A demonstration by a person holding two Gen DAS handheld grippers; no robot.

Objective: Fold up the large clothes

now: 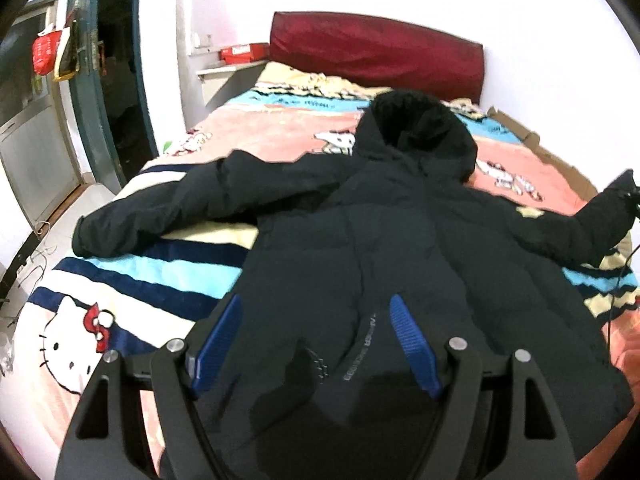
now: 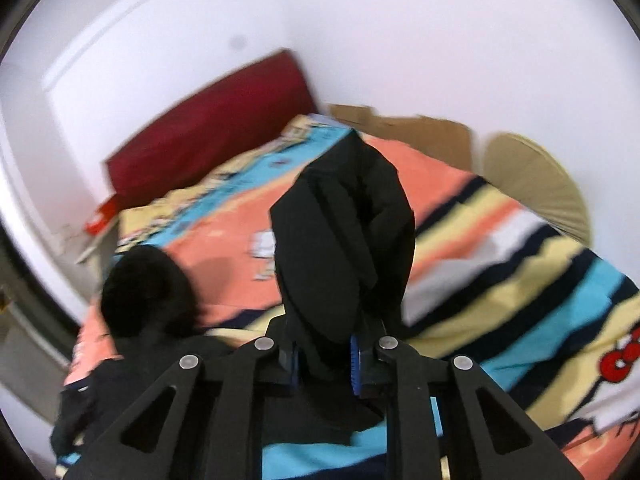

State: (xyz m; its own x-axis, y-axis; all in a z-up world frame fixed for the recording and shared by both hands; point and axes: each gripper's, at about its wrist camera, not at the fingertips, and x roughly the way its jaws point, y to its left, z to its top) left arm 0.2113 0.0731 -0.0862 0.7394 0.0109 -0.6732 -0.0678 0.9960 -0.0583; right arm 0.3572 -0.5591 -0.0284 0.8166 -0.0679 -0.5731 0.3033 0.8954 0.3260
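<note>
The right hand-held gripper (image 2: 326, 364) is clamped on the black jacket's sleeve (image 2: 344, 236) (blurred), raised above the striped blanket (image 2: 520, 264) on the bed.

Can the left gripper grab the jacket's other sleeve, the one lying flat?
Probably yes. The left gripper is open over the jacket, and the flat sleeve lies uncovered on the blanket.

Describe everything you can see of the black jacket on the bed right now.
The black jacket is a puffy, quilted hooded coat lying spread on the striped cartoon blanket, its dark hood toward the red headboard. One sleeve lies stretched flat. The other sleeve's cuff is lifted, pinched in the shut right gripper. The open left gripper hovers over the hem.
</note>
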